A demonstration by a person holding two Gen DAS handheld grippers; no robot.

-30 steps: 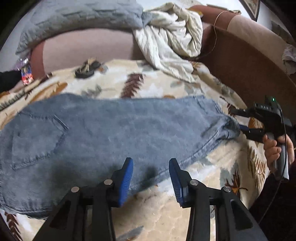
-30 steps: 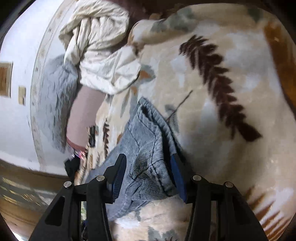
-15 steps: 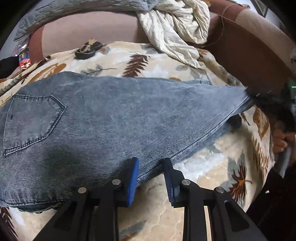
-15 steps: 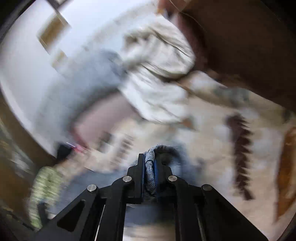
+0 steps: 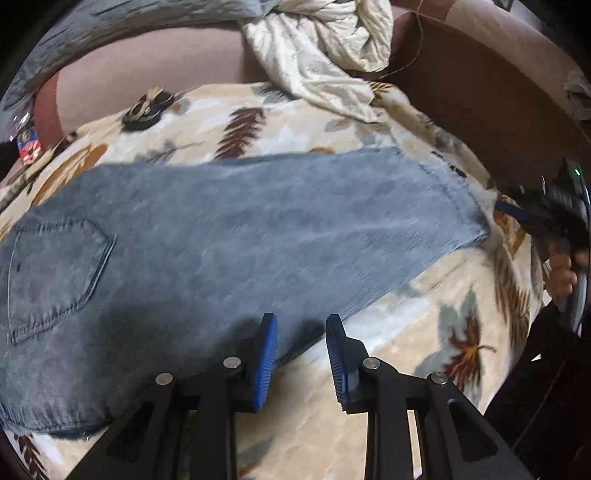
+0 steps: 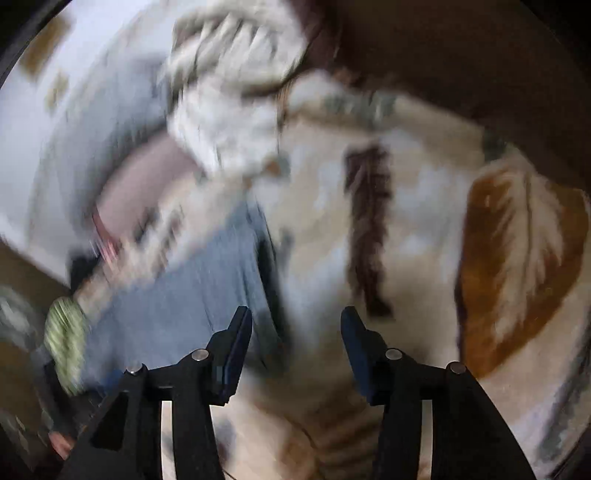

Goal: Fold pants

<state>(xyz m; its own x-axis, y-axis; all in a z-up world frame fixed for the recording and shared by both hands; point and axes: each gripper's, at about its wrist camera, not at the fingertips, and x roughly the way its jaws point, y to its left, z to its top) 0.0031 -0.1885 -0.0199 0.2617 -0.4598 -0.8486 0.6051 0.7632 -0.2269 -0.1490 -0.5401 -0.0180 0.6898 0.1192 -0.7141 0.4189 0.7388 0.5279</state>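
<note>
Blue jeans (image 5: 229,236) lie flat across a leaf-patterned blanket (image 5: 424,332), back pocket at the left, leg ends at the right. My left gripper (image 5: 301,328) is open and empty, just above the jeans' near edge. My right gripper (image 6: 295,325) is open and empty. It also shows in the left wrist view (image 5: 517,214), just off the jeans' leg end. In the blurred right wrist view the jeans (image 6: 192,295) lie left of the fingers.
A crumpled cream cloth (image 5: 325,55) lies at the back on the brown sofa (image 5: 480,92). A grey pillow (image 5: 110,26) rests on the back left. A small dark object (image 5: 146,112) sits on the blanket behind the jeans.
My right gripper, shut on the leg end half a second ago, has opened and let it go. The jeans now lie flat. My left gripper has opened wider.
</note>
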